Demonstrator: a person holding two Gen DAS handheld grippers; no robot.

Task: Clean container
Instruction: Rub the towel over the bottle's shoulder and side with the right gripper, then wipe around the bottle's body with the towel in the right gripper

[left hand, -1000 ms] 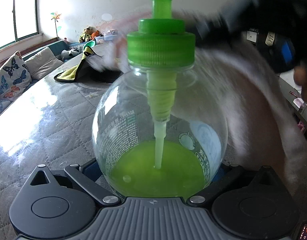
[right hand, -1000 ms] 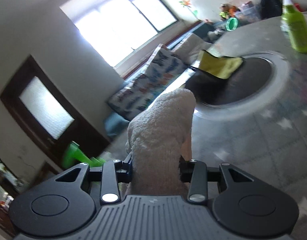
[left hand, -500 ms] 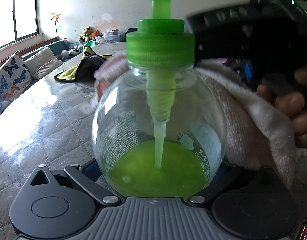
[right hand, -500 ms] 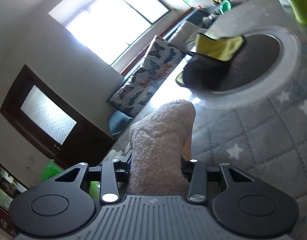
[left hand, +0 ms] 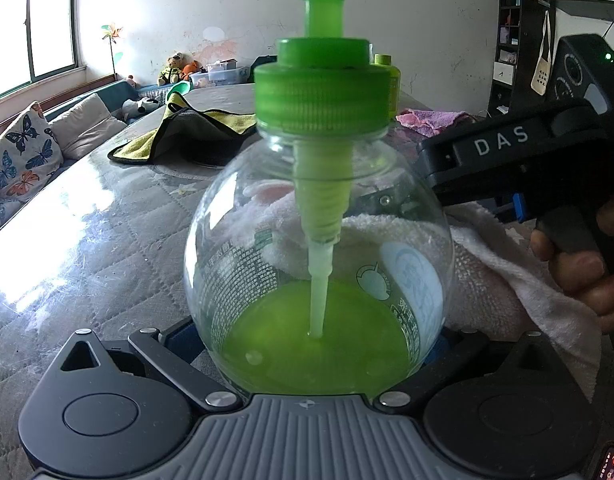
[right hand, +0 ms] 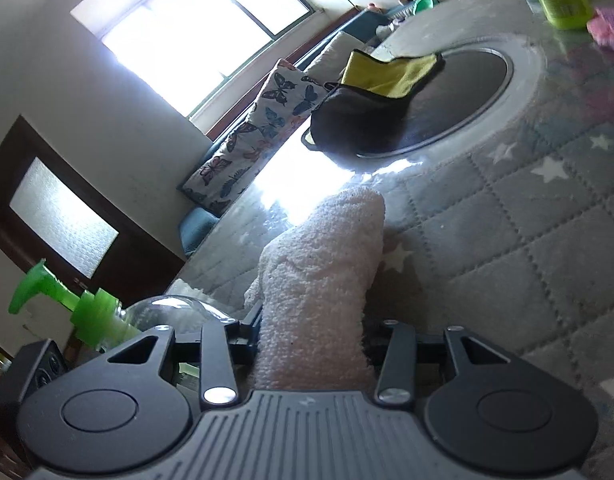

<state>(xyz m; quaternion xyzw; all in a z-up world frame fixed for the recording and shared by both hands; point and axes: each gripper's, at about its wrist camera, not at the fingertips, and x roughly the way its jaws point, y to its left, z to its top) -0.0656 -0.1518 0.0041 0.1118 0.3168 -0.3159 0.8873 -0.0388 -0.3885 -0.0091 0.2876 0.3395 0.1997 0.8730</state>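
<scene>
Left claw (left hand: 319,344) is clamping the round soap dispenser bottle (left hand: 319,240) upright over the quilted surface (left hand: 87,248); right claw (right hand: 313,332) is easing its jaws open around the white towel (right hand: 323,280) just behind the bottle.

Left wrist view: pump bottle (left hand: 319,240) stood at frame centre on the quilted table (left hand: 87,248). Towel (left hand: 491,280) lay behind it, lower right. Folded cloth (left hand: 179,136) sat upper left, farther back.
</scene>
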